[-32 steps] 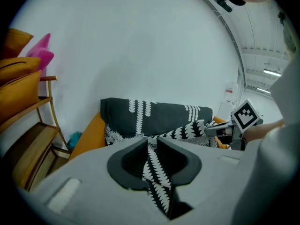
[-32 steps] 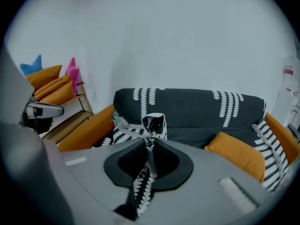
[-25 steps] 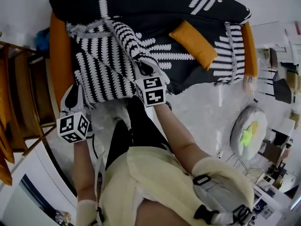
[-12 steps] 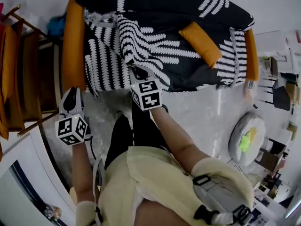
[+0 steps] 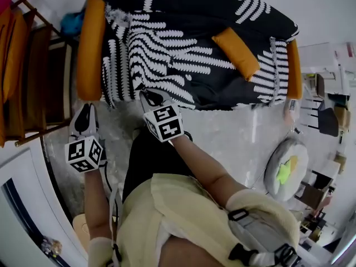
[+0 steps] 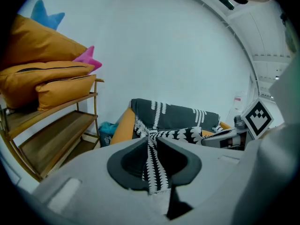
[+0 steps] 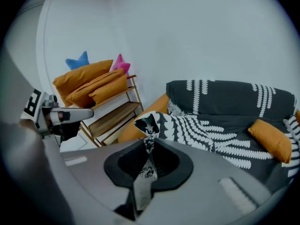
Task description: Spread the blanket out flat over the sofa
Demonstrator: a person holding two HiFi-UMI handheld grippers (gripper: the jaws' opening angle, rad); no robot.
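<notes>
Sofa: orange, under the blanket.
Blanket: dark, white-patterned, draped over seat and back, rumpled at left.
Cushion: orange, lying on blanket.
Left gripper: fingers clenched on blanket strip.
Right gripper: fingers clenched on blanket corner.

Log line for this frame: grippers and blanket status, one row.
left gripper: jaws shut on blanket edge | right gripper: jaws shut on blanket edge | blanket: rumpled over sofa seat, not yet flat
</notes>
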